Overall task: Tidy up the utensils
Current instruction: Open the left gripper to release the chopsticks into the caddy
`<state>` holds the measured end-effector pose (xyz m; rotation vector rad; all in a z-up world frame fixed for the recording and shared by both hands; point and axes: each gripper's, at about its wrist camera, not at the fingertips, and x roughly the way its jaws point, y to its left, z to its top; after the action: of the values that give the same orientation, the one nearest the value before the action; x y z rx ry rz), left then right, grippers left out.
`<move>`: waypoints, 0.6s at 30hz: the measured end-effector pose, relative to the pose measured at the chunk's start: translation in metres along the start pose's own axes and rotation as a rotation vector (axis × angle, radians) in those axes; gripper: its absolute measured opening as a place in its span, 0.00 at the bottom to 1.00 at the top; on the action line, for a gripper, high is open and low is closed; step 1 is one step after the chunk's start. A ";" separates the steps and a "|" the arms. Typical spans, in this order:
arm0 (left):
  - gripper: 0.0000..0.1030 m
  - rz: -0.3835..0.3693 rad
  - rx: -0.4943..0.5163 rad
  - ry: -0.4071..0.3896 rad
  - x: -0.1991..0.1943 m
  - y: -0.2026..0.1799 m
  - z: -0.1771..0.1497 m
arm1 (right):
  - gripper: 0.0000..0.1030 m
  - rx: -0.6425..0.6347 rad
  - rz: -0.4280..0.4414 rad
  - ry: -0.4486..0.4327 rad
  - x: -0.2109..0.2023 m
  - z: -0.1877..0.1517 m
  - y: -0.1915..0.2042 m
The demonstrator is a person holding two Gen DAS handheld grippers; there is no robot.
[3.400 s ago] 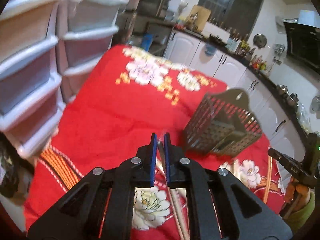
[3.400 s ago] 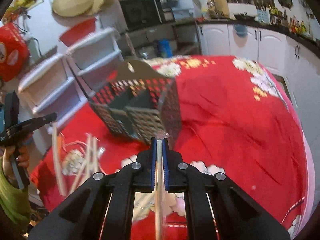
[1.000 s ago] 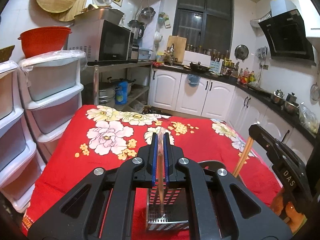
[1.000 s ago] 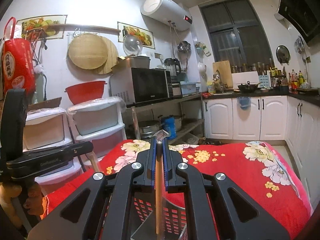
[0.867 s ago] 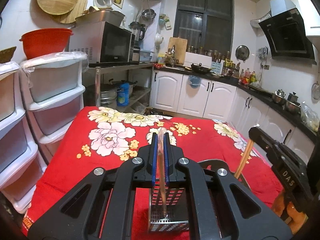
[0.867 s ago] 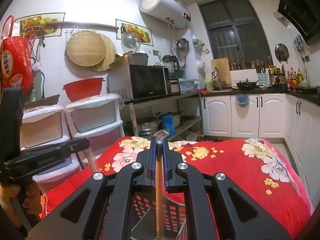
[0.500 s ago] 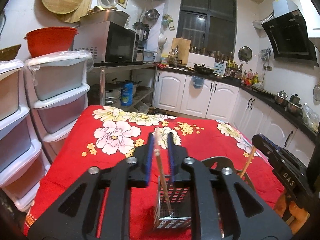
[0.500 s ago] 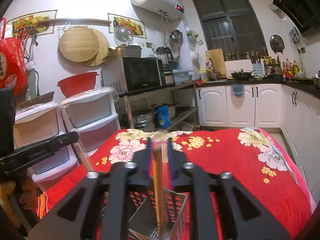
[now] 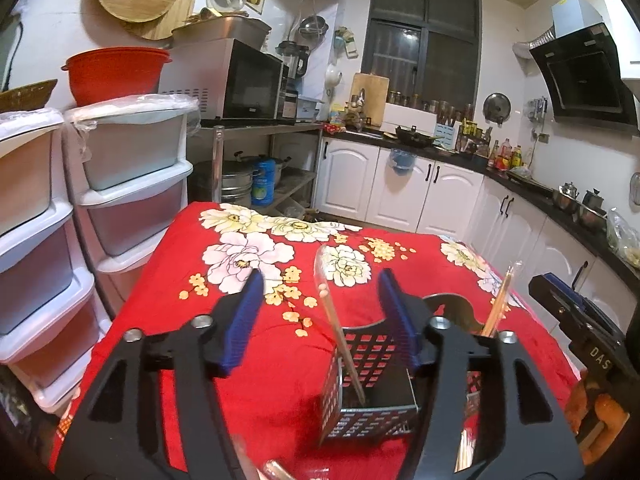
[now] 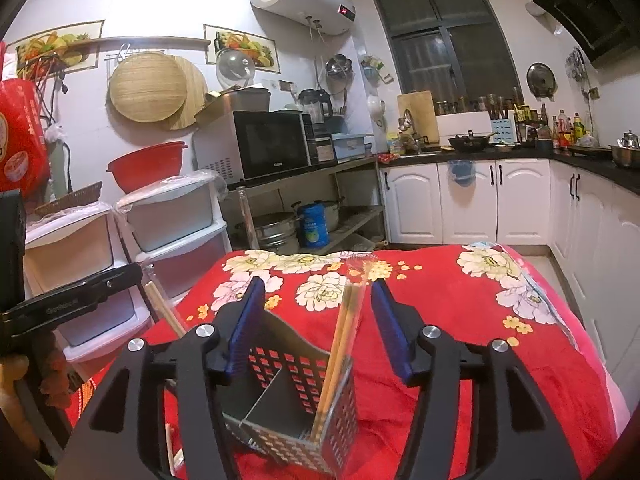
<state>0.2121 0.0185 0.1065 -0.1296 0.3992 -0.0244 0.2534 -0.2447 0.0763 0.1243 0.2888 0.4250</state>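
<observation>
The red floral tablecloth (image 9: 224,352) carries a perforated metal utensil caddy (image 10: 296,412), the landmark here. Directly above the caddy, the left gripper (image 9: 320,320) and the right gripper (image 10: 318,322) now stand with jaws spread wide and empty, where a second ago each was clamped on wrapped chopsticks. The left pair of chopsticks (image 9: 342,344) leans in one compartment, the right pair (image 10: 340,352) in another, both released. This delivery looks done; any loose utensils left beside the caddy would come next.
</observation>
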 end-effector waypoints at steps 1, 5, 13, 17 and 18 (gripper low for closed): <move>0.61 -0.002 -0.003 -0.001 -0.002 0.001 0.000 | 0.56 -0.001 -0.002 0.000 -0.001 0.000 0.000; 0.73 -0.012 -0.013 0.005 -0.008 0.006 -0.004 | 0.65 0.008 -0.007 0.004 -0.010 -0.002 0.000; 0.82 -0.019 -0.034 0.004 -0.028 0.014 -0.017 | 0.75 -0.020 -0.009 0.022 -0.041 -0.013 0.008; 0.89 -0.014 -0.045 0.004 -0.040 0.019 -0.026 | 0.79 -0.027 -0.002 0.035 -0.053 -0.020 0.013; 0.89 -0.013 -0.046 0.006 -0.042 0.020 -0.028 | 0.79 -0.034 0.000 0.041 -0.056 -0.022 0.015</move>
<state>0.1624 0.0366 0.0948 -0.1781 0.4054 -0.0288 0.1917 -0.2534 0.0717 0.0826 0.3219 0.4323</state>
